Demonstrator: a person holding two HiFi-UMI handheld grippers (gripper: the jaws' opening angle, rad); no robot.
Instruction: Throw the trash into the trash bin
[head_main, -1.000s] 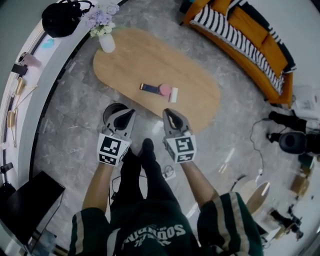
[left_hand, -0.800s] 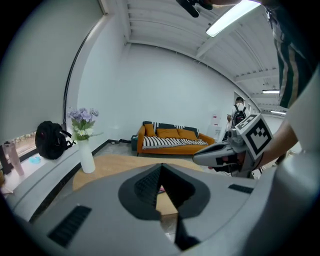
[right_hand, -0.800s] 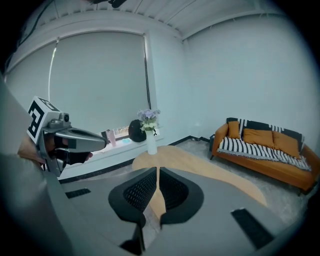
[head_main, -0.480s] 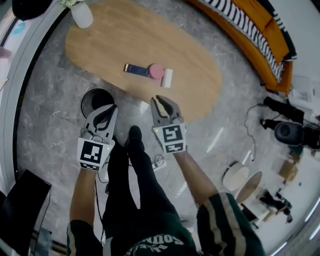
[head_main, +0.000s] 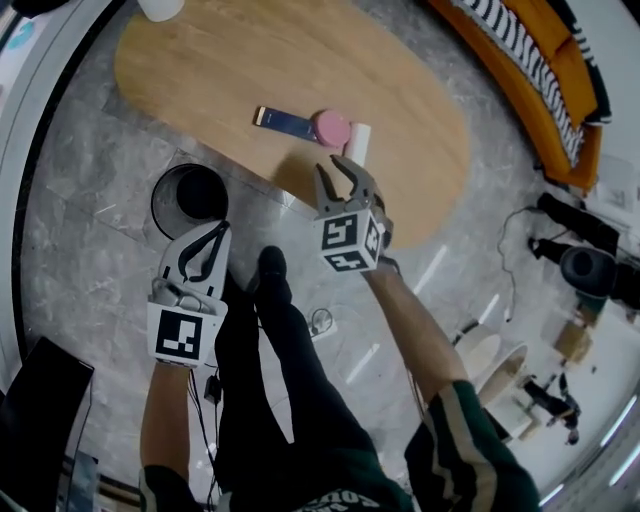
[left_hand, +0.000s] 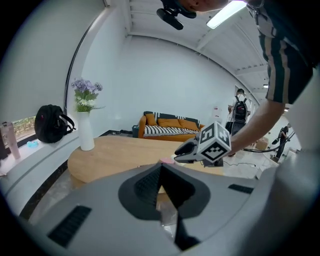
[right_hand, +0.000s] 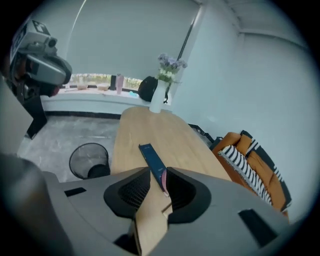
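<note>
Right gripper (head_main: 338, 170) was held out on an extended forearm over the near edge of the table (head_main: 220, 70), pointing downward; its jaws had just been opening and stood apart; nothing lay between them. Trash lay on the table just beyond its tips: a dark blue wrapper (head_main: 285, 122); a pink disc (head_main: 332, 128) at the wrapper's end; a white piece (head_main: 357, 143) just beside the disc. Left gripper (head_main: 215, 232) was held nearer the body, beside the person's leg (head_main: 290, 340), over the floor, tips aimed toward the bin (head_main: 153, 200); its jaws were closed tip to tip, empty. Bin stood upright on the floor, just beside the table's near edge.
</note>
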